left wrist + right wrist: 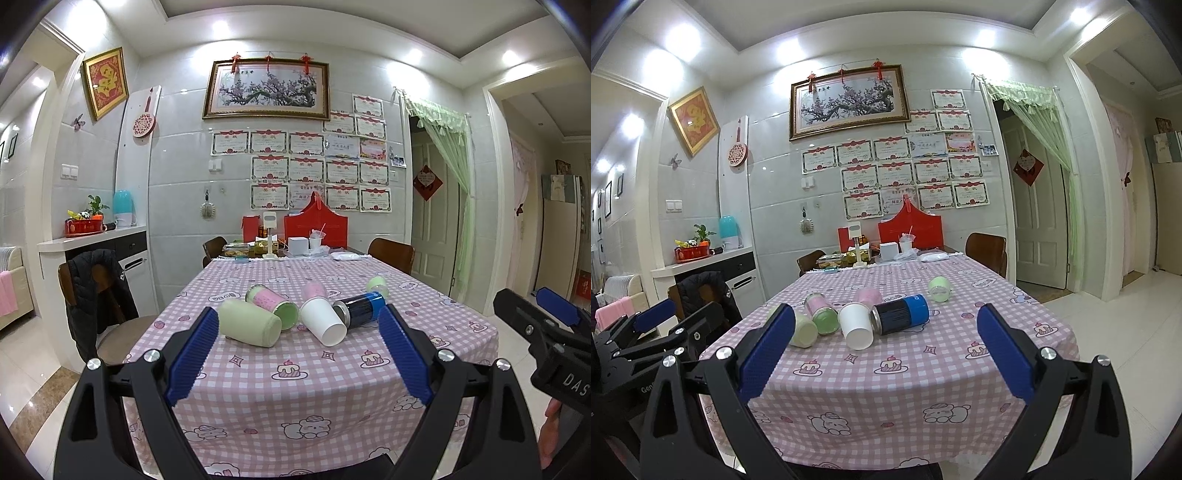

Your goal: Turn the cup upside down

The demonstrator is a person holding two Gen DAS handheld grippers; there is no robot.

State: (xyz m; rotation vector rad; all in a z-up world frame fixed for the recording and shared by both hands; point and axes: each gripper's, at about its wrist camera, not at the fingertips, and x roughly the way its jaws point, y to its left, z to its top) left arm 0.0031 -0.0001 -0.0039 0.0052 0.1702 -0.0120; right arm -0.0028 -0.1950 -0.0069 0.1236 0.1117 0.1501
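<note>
6 cups [323,320] seen lying on sides on desk [332,373], ahead of both hand-held grippers, none touched. Left hand-held gripper [297,354] wide apart, nothing held; pale green cup [249,322] just past its left finger, long axis across, mouth to right. Right hand-held gripper [886,350] wide apart too, nothing held; white cup [856,325] straight ahead, mouth toward camera. Left judged nearer to green cup.
</note>
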